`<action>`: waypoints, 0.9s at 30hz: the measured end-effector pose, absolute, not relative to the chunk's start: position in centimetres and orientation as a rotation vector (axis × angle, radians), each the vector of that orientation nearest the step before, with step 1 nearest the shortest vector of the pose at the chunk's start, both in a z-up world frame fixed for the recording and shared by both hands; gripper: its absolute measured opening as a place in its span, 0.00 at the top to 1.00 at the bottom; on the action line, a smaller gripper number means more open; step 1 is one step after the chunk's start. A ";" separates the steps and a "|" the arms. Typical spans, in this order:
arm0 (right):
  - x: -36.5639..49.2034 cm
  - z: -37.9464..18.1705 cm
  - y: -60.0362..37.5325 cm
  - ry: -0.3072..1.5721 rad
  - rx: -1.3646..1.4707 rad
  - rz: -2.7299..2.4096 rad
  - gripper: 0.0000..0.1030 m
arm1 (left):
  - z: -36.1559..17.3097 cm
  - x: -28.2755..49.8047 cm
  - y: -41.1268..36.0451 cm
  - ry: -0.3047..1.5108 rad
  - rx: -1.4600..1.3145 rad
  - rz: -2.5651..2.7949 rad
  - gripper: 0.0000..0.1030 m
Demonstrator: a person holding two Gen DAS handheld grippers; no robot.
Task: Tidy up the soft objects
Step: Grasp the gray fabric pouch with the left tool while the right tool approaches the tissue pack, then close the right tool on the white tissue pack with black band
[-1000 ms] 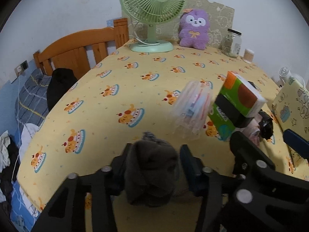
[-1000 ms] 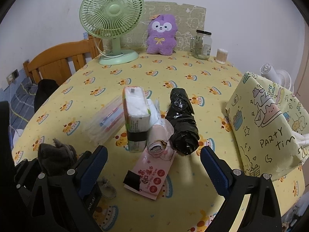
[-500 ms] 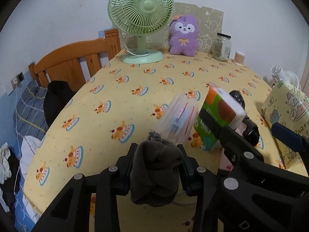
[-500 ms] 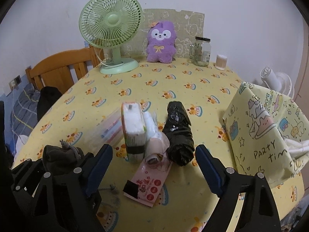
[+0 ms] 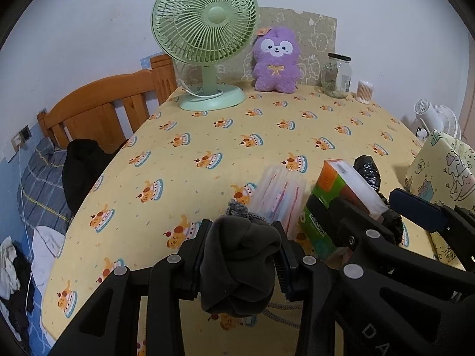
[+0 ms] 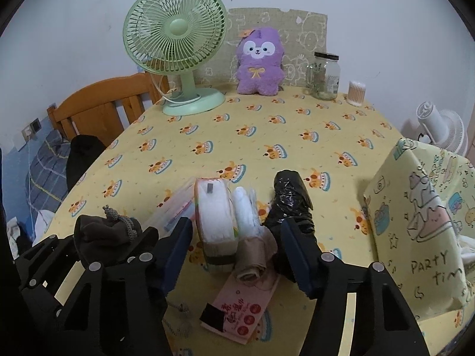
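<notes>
My left gripper [image 5: 242, 246] is shut on a dark grey knitted pouch [image 5: 237, 264] with a drawstring, held above the near edge of the table; the pouch also shows in the right wrist view [image 6: 104, 237]. My right gripper [image 6: 234, 243] is open and empty, just above a tissue pack [image 6: 215, 222], a white roll [image 6: 245, 210], a beige roll [image 6: 252, 255] and a black plastic bundle [image 6: 292, 204]. A clear pen pouch [image 5: 279, 198] lies left of the tissue pack [image 5: 341, 204]. A purple plush [image 6: 259, 60] sits at the back.
A green fan [image 6: 178, 59], a glass jar [image 6: 325, 74] and a cotton-swab tub [image 6: 356, 92] stand at the back. A "Party time" gift bag [image 6: 415, 228] stands at the right. A pink packet [image 6: 246, 308] lies near the front edge. A wooden bed frame [image 5: 104, 112] is left.
Both grippers have risen and pulled back a little. The left gripper has closed tighter on the knitted pouch. The right gripper stays open.
</notes>
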State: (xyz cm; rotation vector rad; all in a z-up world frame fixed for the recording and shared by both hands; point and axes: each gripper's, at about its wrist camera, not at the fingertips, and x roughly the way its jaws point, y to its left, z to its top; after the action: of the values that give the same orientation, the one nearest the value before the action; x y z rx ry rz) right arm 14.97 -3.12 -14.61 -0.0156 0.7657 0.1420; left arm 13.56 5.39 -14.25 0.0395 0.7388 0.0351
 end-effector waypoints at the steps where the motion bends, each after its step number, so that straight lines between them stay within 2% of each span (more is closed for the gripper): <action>1: 15.2 -14.7 -3.1 0.768 -0.014 0.142 0.37 | -14.3 13.7 5.4 0.740 0.039 0.034 0.61; 3: 15.4 -14.8 -3.0 0.771 -0.010 0.146 0.38 | -14.3 14.0 5.5 0.748 0.035 0.032 0.61; 5: 15.9 -14.9 -2.9 0.781 -0.002 0.156 0.47 | -14.4 14.4 5.7 0.761 0.023 0.029 0.61; 9: 16.5 -15.3 -2.7 0.810 0.002 0.175 0.57 | -14.7 14.7 5.8 0.772 0.022 0.030 0.61; 14: 16.6 -15.4 -2.4 0.818 -0.010 0.195 0.75 | -14.9 14.8 5.8 0.778 0.022 0.030 0.61; 27: 15.5 -13.6 -3.1 0.783 -0.001 0.210 0.77 | -13.1 13.6 5.1 0.741 0.019 0.016 0.62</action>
State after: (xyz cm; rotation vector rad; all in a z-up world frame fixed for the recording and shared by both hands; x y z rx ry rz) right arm 15.46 -3.11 -13.60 -0.0010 0.7826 0.2102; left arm 13.57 5.06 -13.14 0.0191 0.7413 0.0155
